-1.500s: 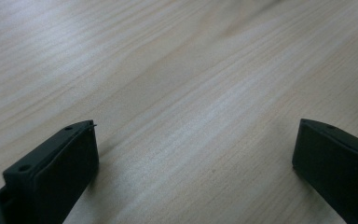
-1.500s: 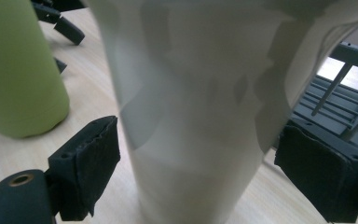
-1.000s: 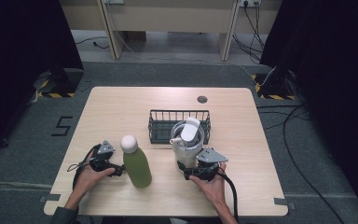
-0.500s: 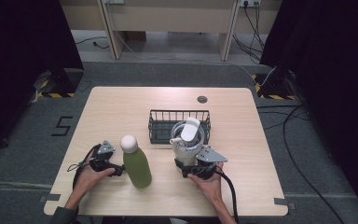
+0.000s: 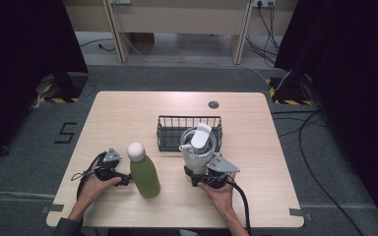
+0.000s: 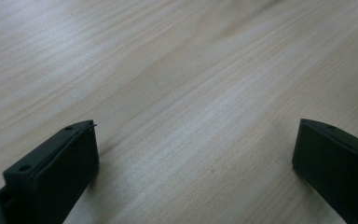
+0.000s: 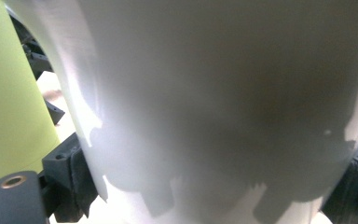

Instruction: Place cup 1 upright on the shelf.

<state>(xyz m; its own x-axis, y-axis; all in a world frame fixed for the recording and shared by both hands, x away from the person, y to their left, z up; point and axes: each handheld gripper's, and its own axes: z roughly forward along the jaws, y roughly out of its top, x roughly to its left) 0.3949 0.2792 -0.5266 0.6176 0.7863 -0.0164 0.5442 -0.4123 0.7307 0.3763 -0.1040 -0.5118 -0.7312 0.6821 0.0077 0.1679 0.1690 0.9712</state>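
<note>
A white, round-bodied plastic kettle (image 5: 197, 150) stands upright just in front of the black wire basket (image 5: 189, 132). The right gripper (image 5: 207, 173) has just been closing on its base from the person's side, jaws flanking its walls. The left gripper (image 5: 123, 178), jaws wide and empty, rests farther off beside a green bottle (image 5: 144, 172).

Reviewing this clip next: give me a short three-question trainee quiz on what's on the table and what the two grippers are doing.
1. True or false: the left gripper is clamped around the green bottle.
2. Which thing sits between the right gripper's jaws? A) the white jug B) the wire basket C) the green bottle
3. Fill in: the wire basket stands ____ the white jug, on the table's far side.

Key
1. False: in the left gripper view its jaws stand wide apart over bare wood.
2. A: the right jaws have just been closing with the jug's body between them.
3. Behind.
</note>
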